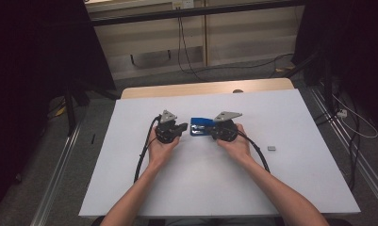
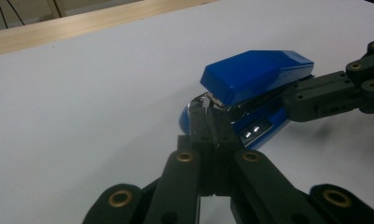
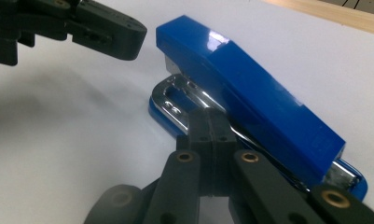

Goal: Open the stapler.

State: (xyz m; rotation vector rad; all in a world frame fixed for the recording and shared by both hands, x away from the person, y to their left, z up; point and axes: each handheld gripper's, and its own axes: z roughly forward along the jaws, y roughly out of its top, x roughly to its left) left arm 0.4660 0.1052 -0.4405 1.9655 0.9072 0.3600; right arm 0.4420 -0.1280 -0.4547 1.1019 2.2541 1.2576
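Both grippers, left (image 1: 181, 128) and right (image 1: 210, 131), are closed empty against the half-open stapler (image 1: 199, 126) mid-tabletop (image 1: 290, 188). Next move likely needs pressing its base while lifting the top.

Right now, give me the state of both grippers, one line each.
Left gripper: shut, tips at the front end of the blue plastic stapler; holding nothing that I can tell.
Right gripper: shut, tips against the stapler's side; no grip visible.
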